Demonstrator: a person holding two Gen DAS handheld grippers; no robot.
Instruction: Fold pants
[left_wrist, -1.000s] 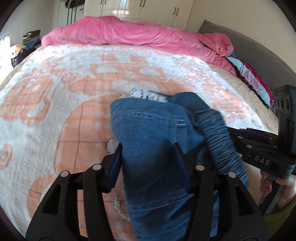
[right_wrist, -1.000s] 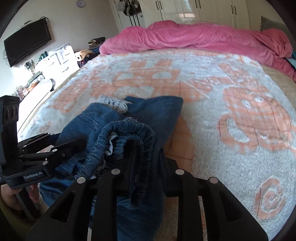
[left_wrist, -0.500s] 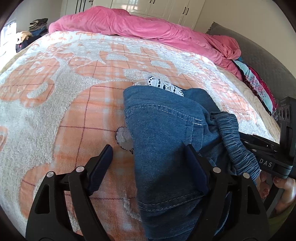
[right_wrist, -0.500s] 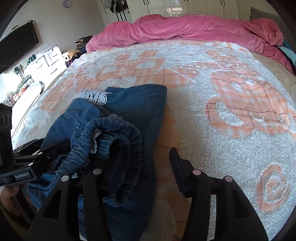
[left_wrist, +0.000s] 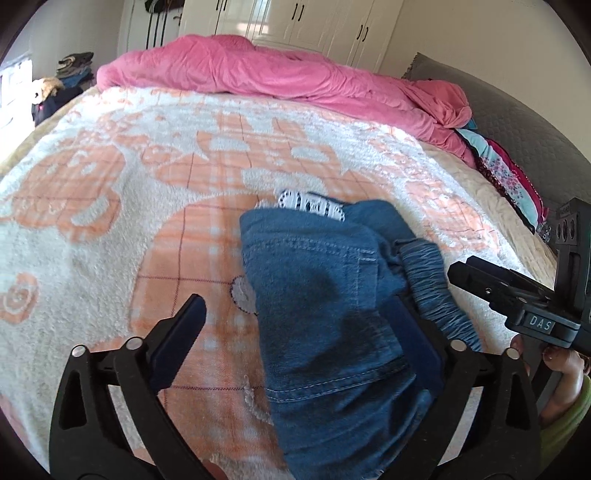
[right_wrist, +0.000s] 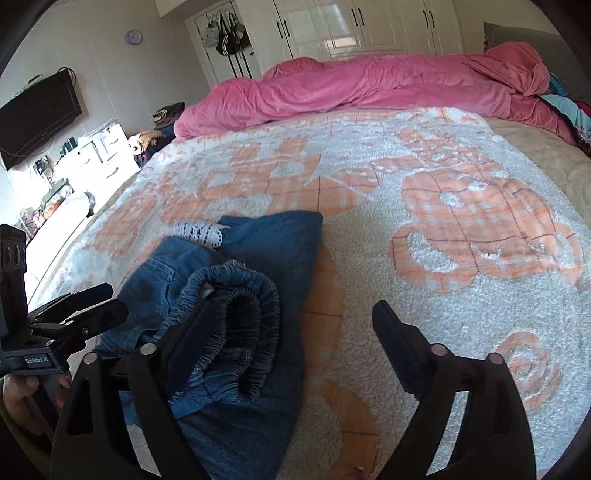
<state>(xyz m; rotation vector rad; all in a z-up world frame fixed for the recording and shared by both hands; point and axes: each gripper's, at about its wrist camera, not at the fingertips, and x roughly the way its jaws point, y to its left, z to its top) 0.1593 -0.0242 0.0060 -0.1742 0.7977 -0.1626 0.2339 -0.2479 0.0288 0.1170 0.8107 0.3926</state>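
Pants (left_wrist: 325, 295) lie folded into a thick denim bundle on the bed right in front of me, resting on the orange-and-white blanket (left_wrist: 155, 206) with nothing pinching them. My left hand-held gripper (left_wrist: 299, 332) has just been opening, and its jaws now stand wide: one pad hangs over bare blanket, the other sits at the bundle's right edge without pressing on it, so the denim between them is loose. A second ago those jaws were clamped on this same fold.

My right hand-held gripper (right_wrist: 299, 336) has just been opening too. From the right wrist camera its left finger lies against the rolled elastic waistband (right_wrist: 240, 325) and its right finger is well apart over the blanket. Earlier the waistband was gripped between them; now it sits free on top of the pile.

I read this as the release after the last fold: the cloth is laid down and both tools have let go. The waistband roll looks bulky and a little sprung, so it may creep open; a pat or a tidy of that edge might be worth doing before I draw both hands away.

Just past the bundle a white lace trim (left_wrist: 312, 206) pokes out from under the denim. Farther off, a pink duvet (left_wrist: 277, 74) is heaped across the head of the bed, with white wardrobe doors (right_wrist: 369, 26) behind it.
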